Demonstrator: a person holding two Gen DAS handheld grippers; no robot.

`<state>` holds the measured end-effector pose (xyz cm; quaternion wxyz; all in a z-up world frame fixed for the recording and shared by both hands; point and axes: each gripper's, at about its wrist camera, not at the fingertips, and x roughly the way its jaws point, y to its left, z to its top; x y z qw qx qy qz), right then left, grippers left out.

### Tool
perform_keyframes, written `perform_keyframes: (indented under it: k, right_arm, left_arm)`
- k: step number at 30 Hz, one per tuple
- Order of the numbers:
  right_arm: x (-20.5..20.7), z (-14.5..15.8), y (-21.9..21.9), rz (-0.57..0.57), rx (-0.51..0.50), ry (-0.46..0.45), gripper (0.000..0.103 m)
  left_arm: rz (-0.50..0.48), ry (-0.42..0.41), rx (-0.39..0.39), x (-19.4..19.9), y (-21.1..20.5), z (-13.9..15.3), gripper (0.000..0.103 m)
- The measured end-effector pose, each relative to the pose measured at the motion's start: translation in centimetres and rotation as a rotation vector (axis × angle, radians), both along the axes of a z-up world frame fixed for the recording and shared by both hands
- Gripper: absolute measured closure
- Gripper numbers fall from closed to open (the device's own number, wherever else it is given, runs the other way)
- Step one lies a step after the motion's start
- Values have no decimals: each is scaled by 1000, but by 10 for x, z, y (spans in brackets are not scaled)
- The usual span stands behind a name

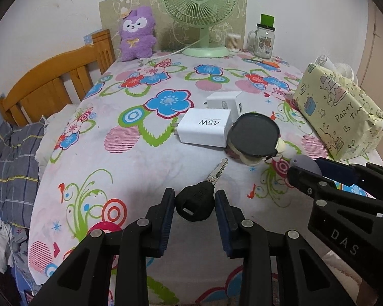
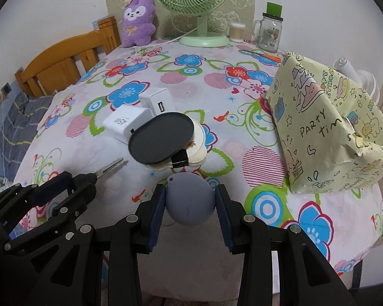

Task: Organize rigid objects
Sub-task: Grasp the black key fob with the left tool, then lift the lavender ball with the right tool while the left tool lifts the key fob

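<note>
My left gripper (image 1: 194, 207) straddles the black-headed key (image 1: 200, 196) on the near tablecloth (image 1: 140, 163), fingers apart, not clamping. My right gripper (image 2: 190, 204) brackets the grey ball (image 2: 190, 200), pads touching or nearly so; a firm grip I cannot tell.

A flower-print cloth covers the desk (image 1: 140, 158). On it beyond the fingers (image 1: 166, 219): key (image 1: 204, 193), 2 white chargers (image 1: 204, 130), grey ball (image 2: 189, 201), wrapped box (image 2: 326, 132), green fan (image 1: 204, 48), purple plush (image 1: 136, 35), jar (image 1: 264, 40).

Two low, close claw-mounted views side by side, both facing the fan (image 1: 200, 12) across one table (image 1: 140, 158).
</note>
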<state>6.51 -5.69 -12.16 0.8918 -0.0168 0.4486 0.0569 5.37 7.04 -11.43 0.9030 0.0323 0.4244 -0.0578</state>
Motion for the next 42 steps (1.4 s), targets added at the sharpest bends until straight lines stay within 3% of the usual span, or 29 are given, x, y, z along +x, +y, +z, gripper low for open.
perform_keyframes:
  k: [42]
  right_arm:
    - [1, 88, -51, -8, 19, -154, 61]
  left_arm:
    - [-42, -150, -4, 2, -60, 84, 71]
